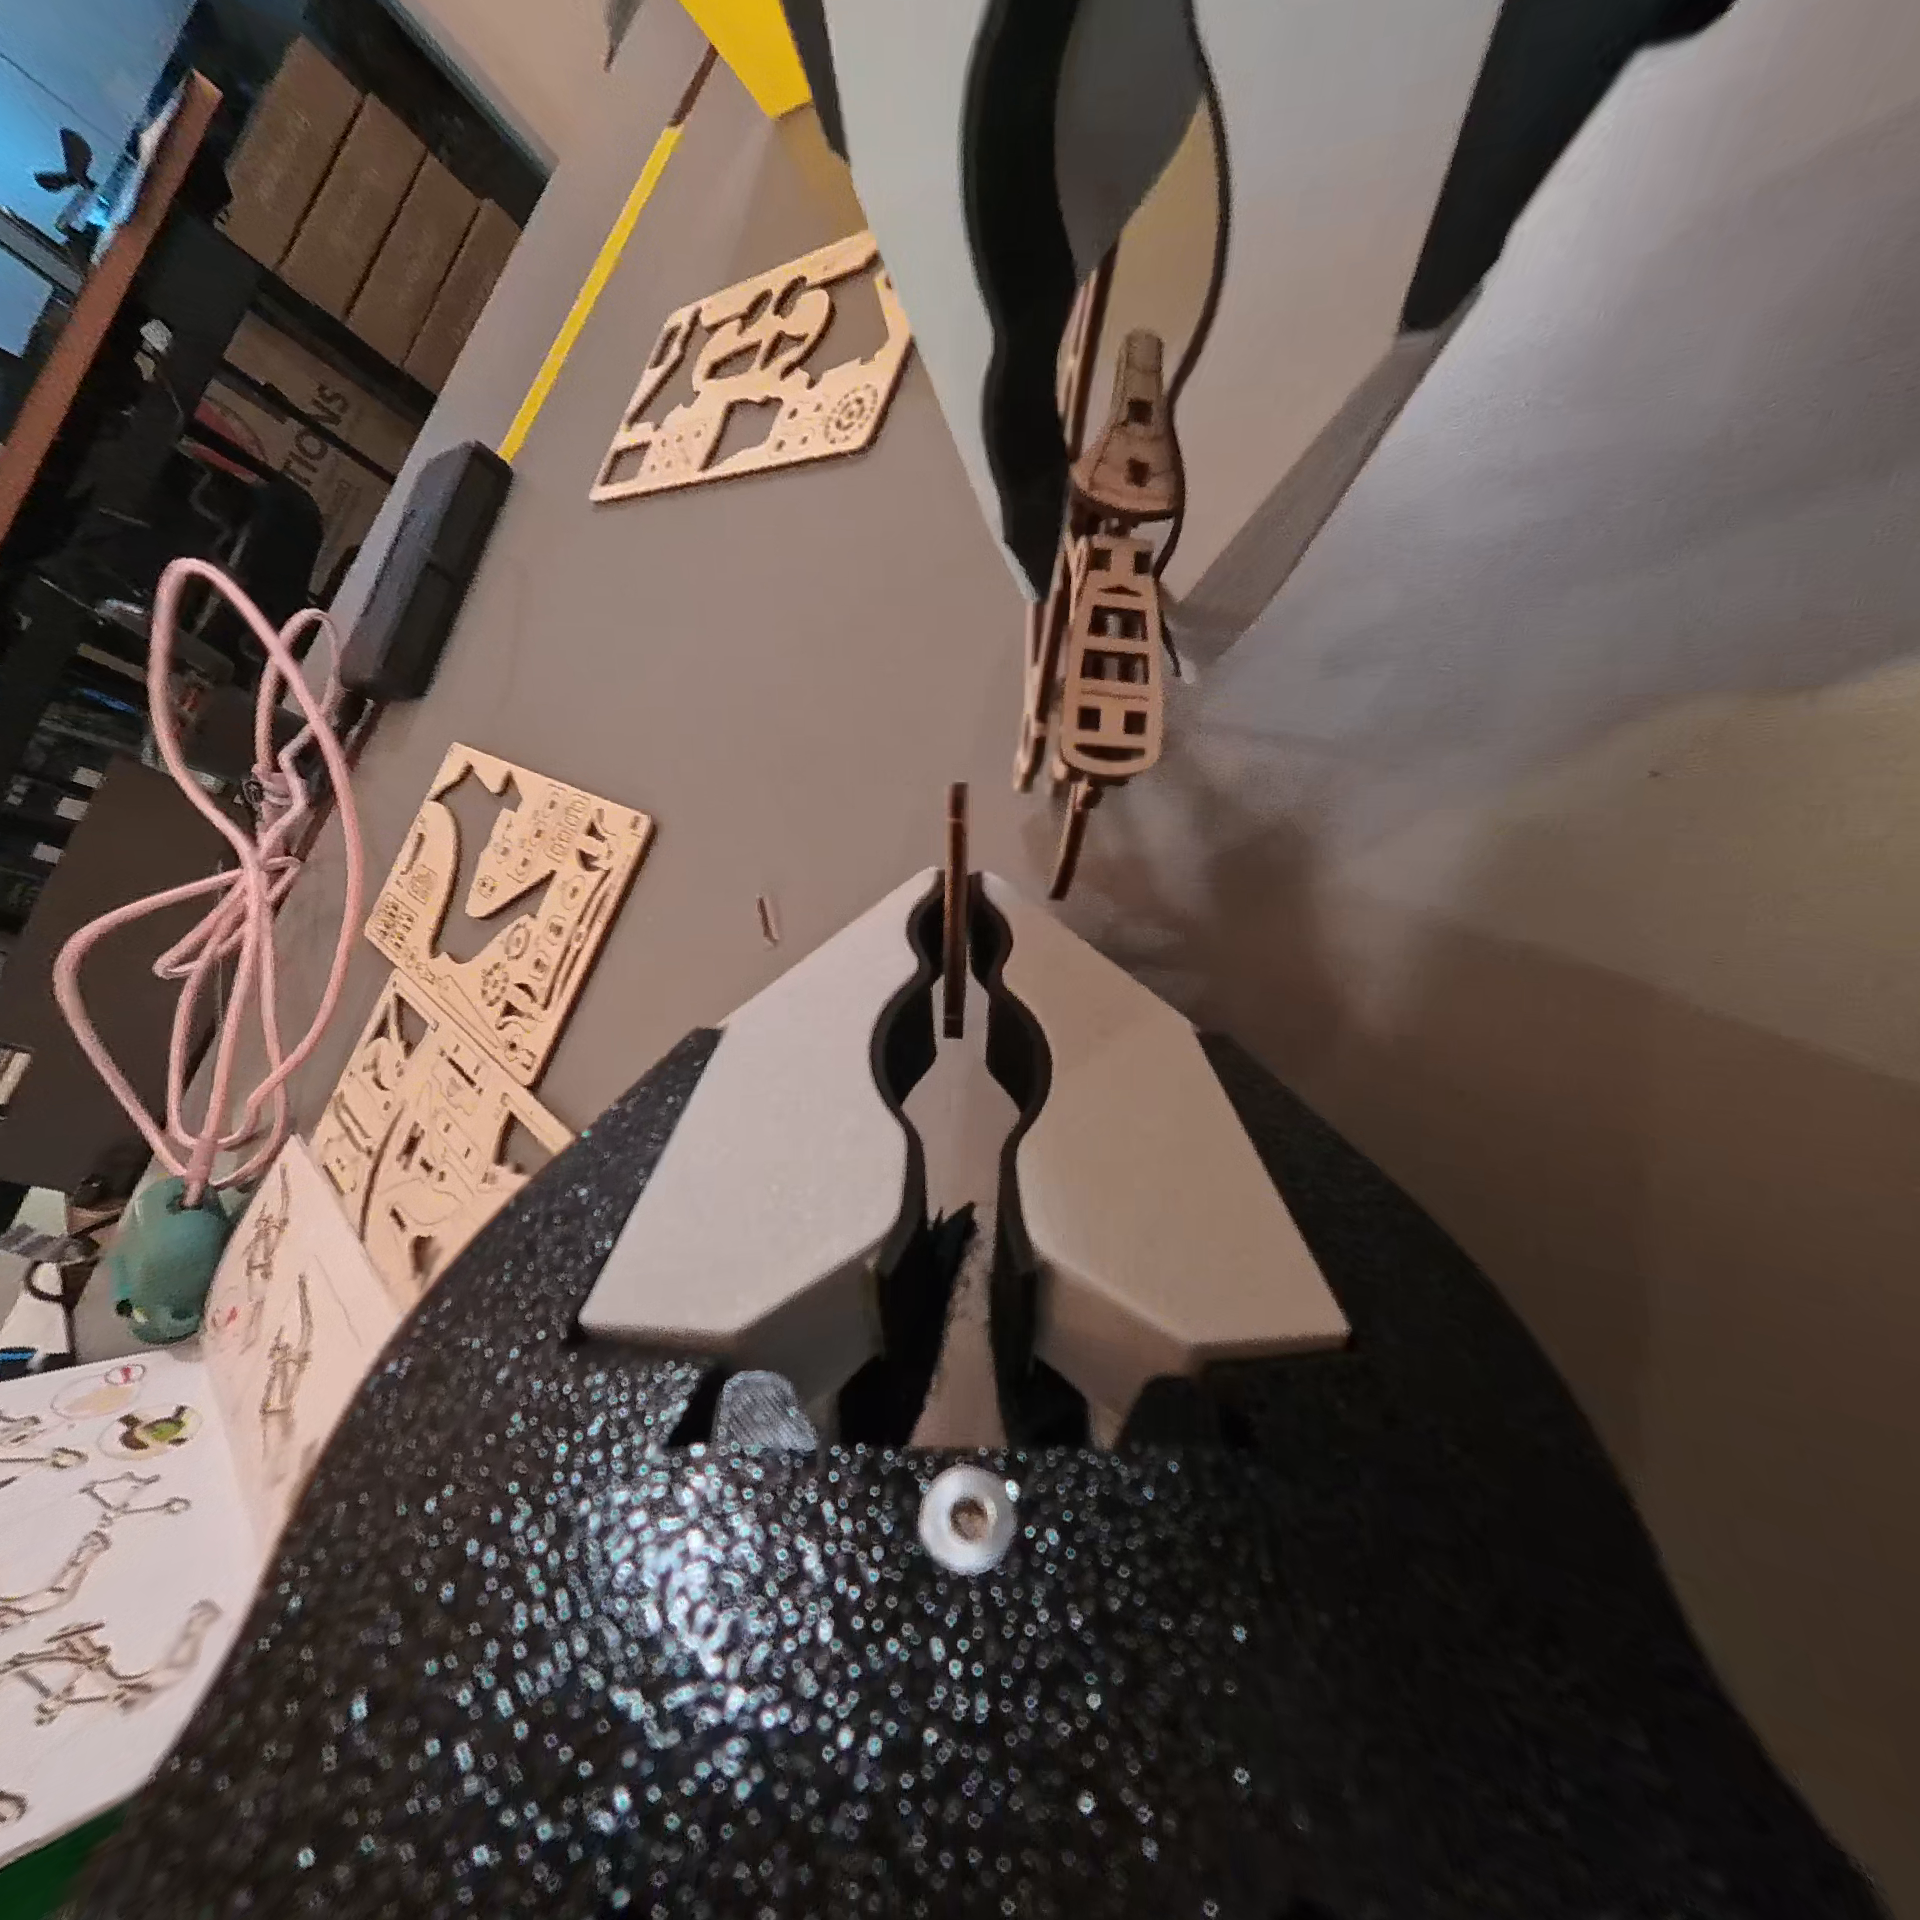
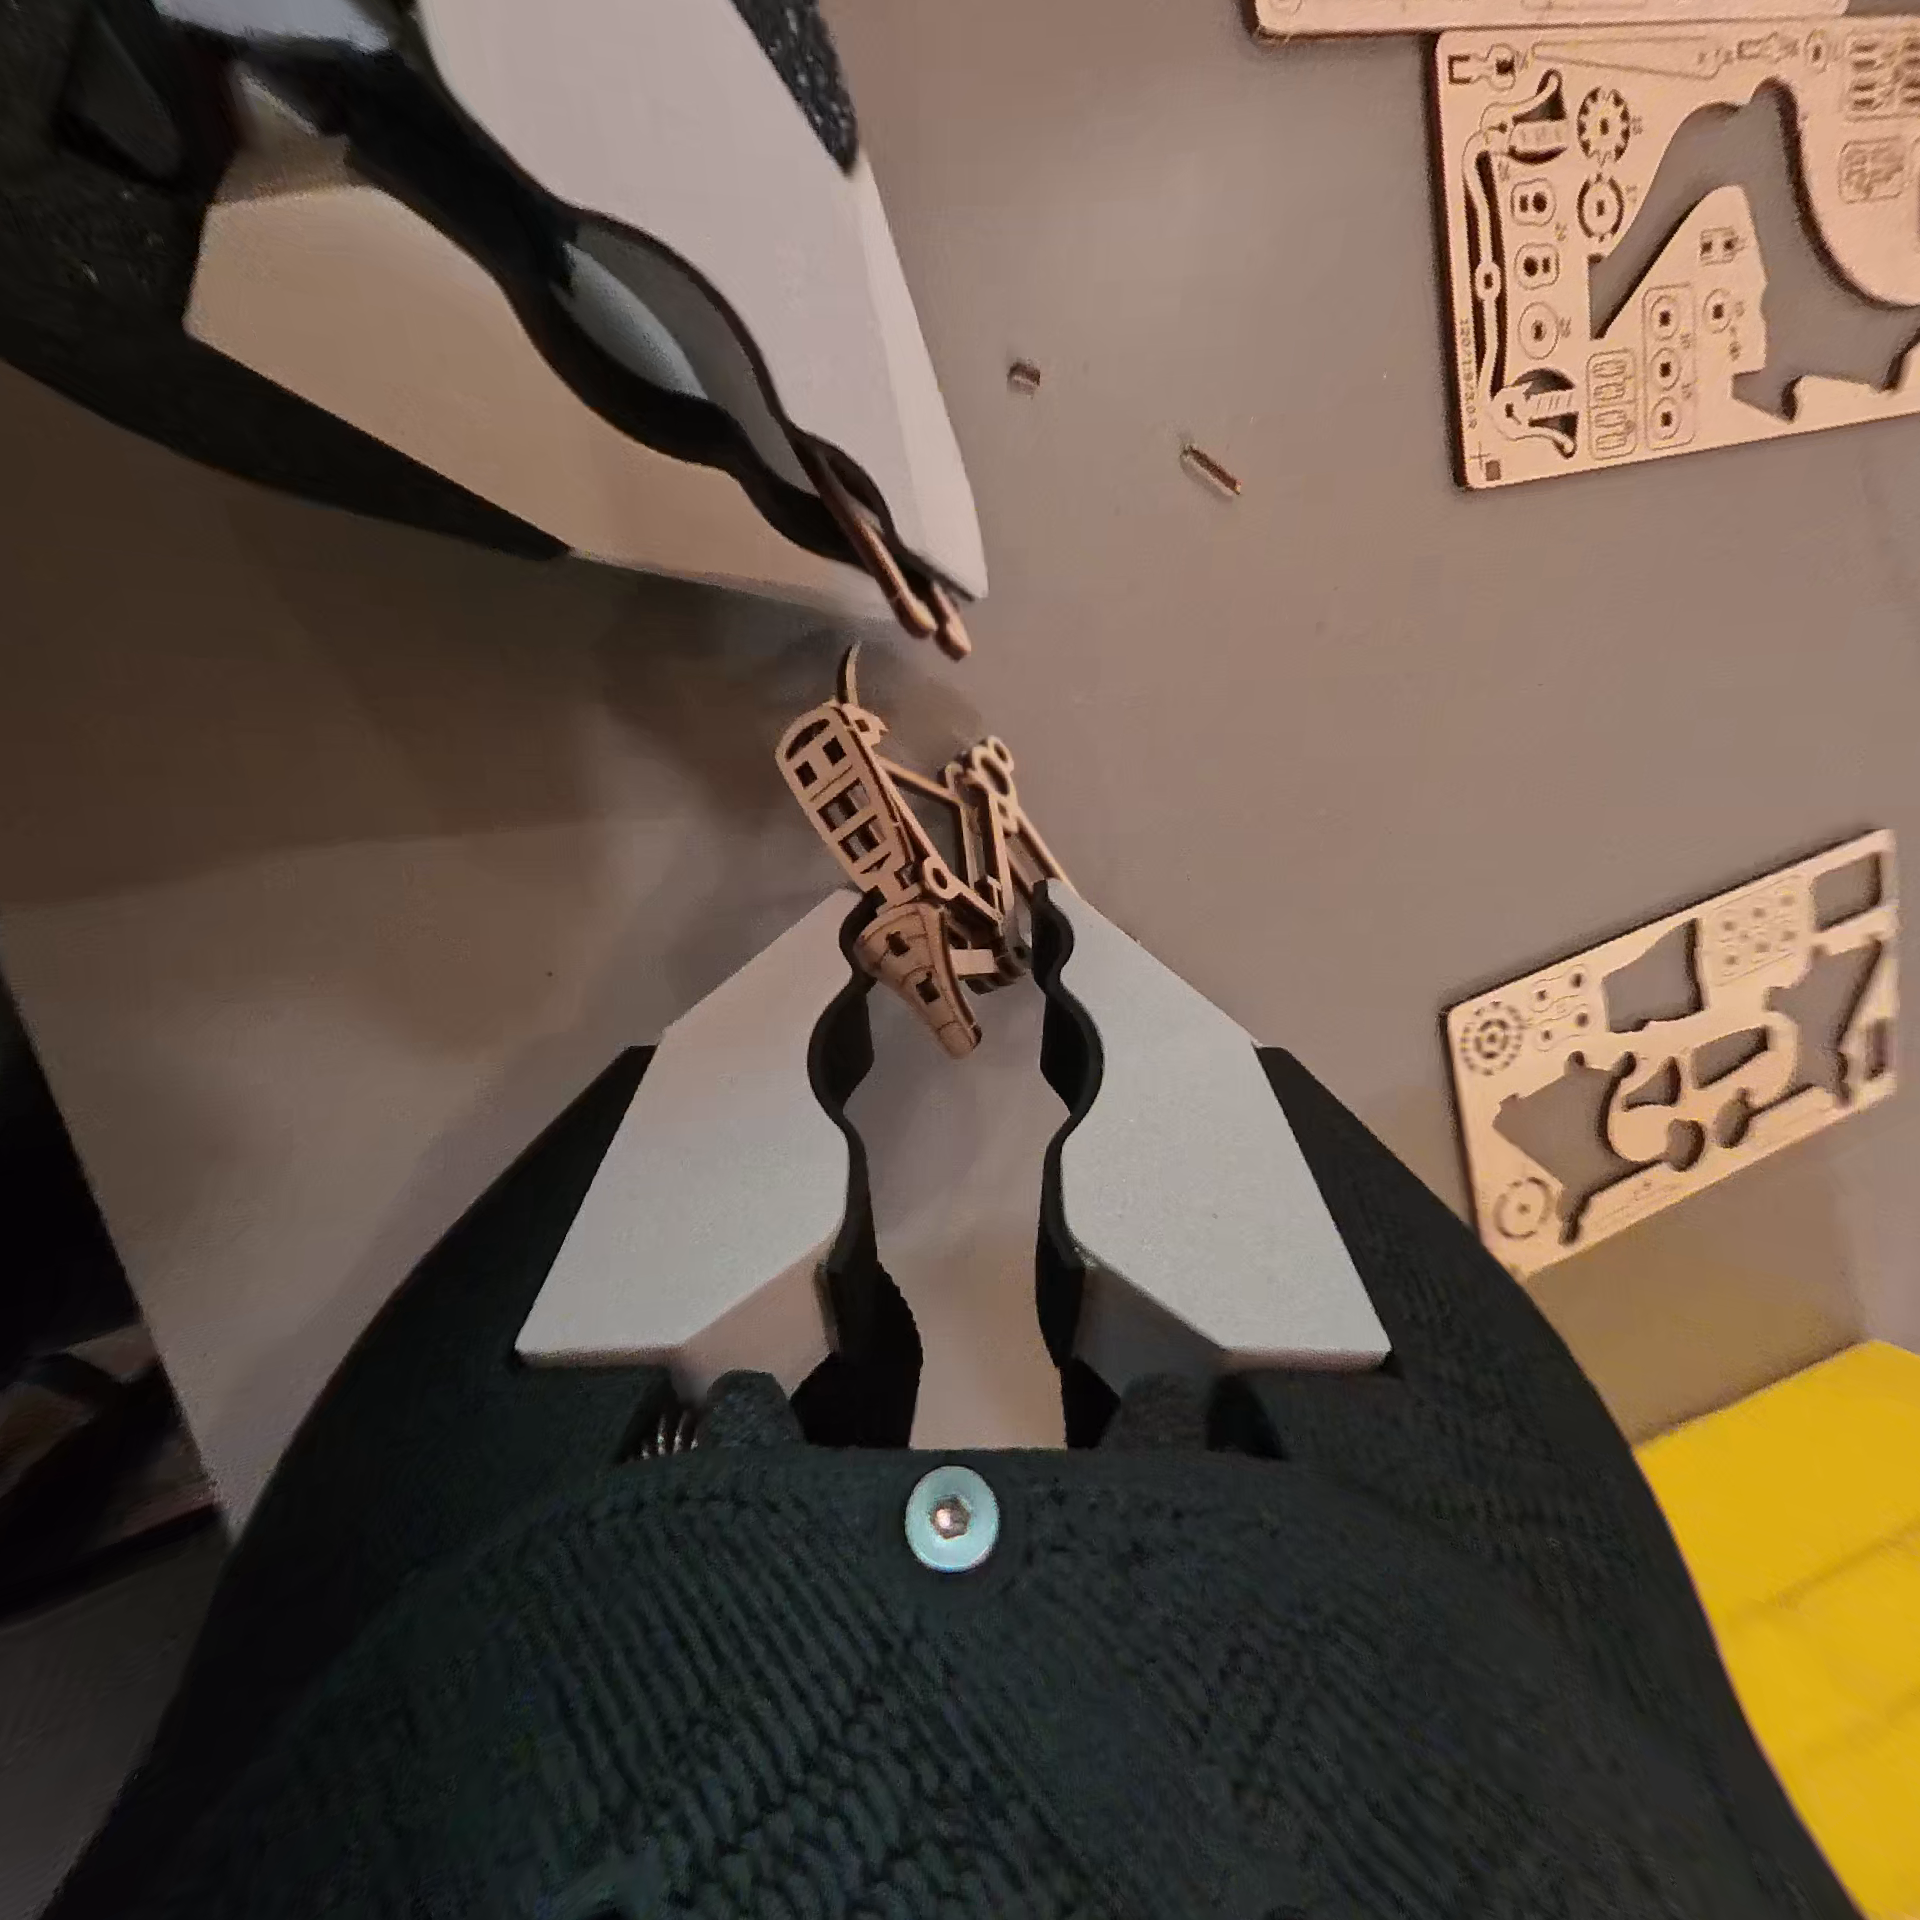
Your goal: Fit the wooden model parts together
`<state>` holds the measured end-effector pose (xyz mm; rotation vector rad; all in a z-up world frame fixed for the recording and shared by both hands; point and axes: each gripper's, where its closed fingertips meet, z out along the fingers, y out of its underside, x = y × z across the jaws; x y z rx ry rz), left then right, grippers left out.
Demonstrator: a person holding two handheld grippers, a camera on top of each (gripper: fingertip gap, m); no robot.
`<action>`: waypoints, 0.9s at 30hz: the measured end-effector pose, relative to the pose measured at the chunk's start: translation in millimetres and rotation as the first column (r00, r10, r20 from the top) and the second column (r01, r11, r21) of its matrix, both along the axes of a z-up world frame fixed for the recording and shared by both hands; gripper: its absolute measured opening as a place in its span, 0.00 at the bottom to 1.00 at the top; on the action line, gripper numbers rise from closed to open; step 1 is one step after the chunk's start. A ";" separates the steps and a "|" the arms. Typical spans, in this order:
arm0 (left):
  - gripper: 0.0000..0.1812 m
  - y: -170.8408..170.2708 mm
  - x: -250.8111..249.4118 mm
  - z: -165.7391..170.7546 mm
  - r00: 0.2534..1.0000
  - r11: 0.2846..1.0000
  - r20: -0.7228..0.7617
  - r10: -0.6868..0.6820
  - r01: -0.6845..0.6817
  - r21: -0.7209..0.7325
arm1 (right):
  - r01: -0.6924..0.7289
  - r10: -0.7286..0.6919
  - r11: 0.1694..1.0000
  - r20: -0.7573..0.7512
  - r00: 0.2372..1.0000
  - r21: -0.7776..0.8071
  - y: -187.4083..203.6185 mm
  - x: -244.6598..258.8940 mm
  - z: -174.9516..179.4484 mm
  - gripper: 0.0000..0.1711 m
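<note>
In the left wrist view my left gripper (image 1: 954, 896) is shut on a thin flat wooden piece (image 1: 954, 862), seen edge-on and sticking out past the fingertips. My right gripper (image 1: 1112, 582) comes in from the top, shut on a partly built wooden model (image 1: 1110, 665) with slotted, ladder-like parts. In the right wrist view the right gripper (image 2: 951, 920) grips the wooden model (image 2: 883, 821) at its lower end. The left gripper (image 2: 935, 592) reaches in from the upper left with the thin piece (image 2: 920, 608). The piece's tip is a short gap from the model's top.
Punched-out wooden sheets (image 1: 758, 384) (image 1: 520, 894) (image 2: 1662, 260) (image 2: 1683, 1049) lie on the grey table (image 2: 1247, 727). An instruction sheet (image 1: 114, 1507), a pink cable (image 1: 239, 862) and a black box (image 1: 426, 571) are at the left. Small wood bits (image 2: 1210, 470) lie loose. The left gripper's tips are roughly 5 cm from the right gripper's.
</note>
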<state>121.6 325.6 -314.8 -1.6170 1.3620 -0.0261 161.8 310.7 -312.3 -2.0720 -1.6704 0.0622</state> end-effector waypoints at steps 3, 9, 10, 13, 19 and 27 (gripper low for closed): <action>0.00 4.6 -7.0 11.8 0.999 0.995 -0.026 -0.021 0.024 0.094 | 0.070 -0.088 0.988 -0.120 0.989 -0.140 -0.3 -3.1 7.5 0.15; 0.00 17.3 -23.8 35.2 0.997 0.959 -0.072 -0.035 0.054 0.277 | 0.176 -0.327 0.865 -0.263 0.908 -0.469 5.6 -0.5 12.6 0.15; 0.00 18.3 -22.7 38.8 0.998 0.957 -0.059 -0.033 0.048 0.286 | 0.179 -0.331 0.861 -0.258 0.908 -0.476 6.4 0.1 9.6 0.15; 0.00 20.3 -15.4 38.5 1.000 0.972 -0.017 0.010 -0.006 0.233 | 0.169 -0.340 0.854 -0.281 0.897 -0.493 5.6 -6.2 9.8 0.15; 0.00 19.4 6.9 42.7 0.999 0.979 0.033 0.032 -0.038 0.201 | 0.242 -0.406 0.839 -0.265 0.874 -0.487 15.0 -7.0 12.6 0.12; 0.00 35.9 -10.1 59.7 0.999 0.957 0.039 -0.011 0.000 0.289 | 0.306 -0.432 0.842 -0.214 0.876 -0.445 39.6 9.1 12.7 0.09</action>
